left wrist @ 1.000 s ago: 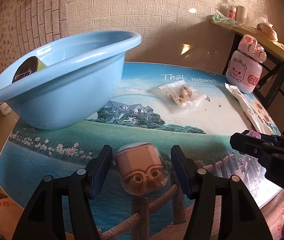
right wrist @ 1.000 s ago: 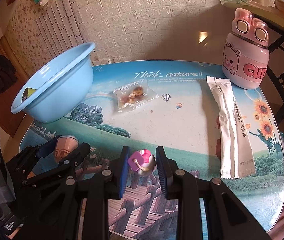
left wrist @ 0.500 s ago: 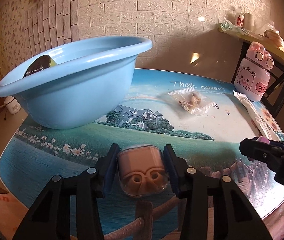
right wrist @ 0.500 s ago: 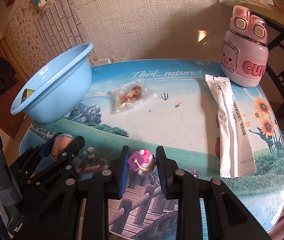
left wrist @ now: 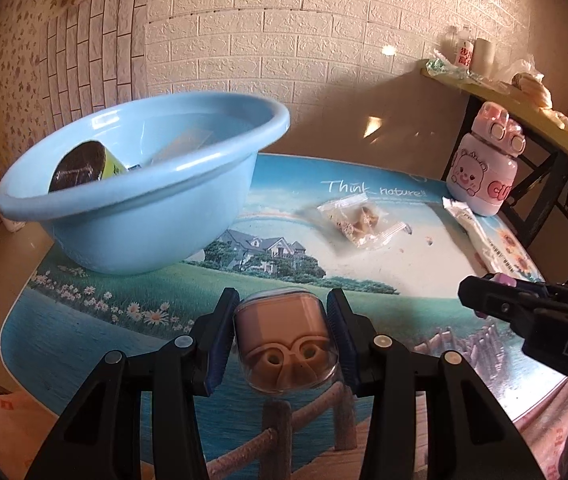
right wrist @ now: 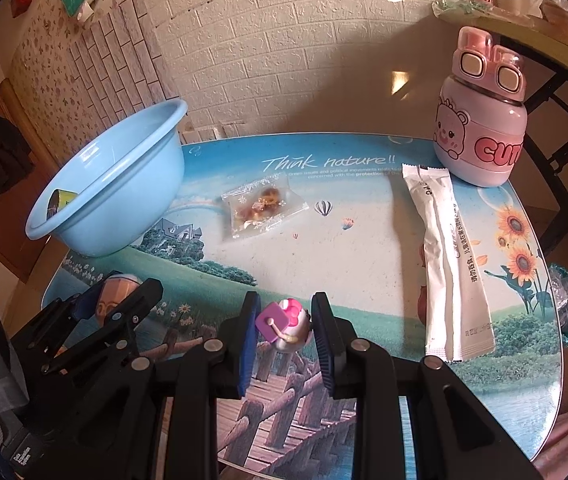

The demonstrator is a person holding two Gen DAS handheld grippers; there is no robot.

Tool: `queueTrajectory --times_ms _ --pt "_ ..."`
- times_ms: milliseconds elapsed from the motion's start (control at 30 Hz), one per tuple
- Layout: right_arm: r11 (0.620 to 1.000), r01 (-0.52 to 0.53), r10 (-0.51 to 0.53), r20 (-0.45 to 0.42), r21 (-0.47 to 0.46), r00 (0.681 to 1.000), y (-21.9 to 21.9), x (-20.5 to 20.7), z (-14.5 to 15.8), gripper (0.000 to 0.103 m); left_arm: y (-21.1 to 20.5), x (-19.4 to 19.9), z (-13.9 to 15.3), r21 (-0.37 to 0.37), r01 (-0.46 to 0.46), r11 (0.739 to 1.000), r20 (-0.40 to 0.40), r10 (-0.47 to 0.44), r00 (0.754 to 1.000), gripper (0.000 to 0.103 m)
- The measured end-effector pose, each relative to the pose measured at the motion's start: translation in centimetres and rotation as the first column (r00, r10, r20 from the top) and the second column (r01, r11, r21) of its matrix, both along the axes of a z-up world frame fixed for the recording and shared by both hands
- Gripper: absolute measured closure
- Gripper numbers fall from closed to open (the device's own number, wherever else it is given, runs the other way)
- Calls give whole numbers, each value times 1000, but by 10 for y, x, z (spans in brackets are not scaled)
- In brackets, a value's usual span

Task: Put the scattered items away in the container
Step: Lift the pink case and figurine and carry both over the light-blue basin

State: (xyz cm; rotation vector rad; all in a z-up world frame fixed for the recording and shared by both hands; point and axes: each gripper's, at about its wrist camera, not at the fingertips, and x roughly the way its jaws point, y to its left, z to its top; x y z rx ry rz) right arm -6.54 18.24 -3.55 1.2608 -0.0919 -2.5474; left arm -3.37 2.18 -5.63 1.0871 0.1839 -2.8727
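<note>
Left tongs (left wrist: 284,336) now clamped on earbud case (left wrist: 285,344), lifted

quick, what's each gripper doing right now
left gripper: shut on the pink case.
right gripper: shut on the small pink toy.
</note>
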Motion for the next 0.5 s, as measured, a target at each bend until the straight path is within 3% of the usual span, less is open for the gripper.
queueTrajectory --times_ms 500 --pt "1000 -8 11 -97 27 995 -12 -5 42 76 -10 -1 64 64 76 995 -114 -69 991 60"
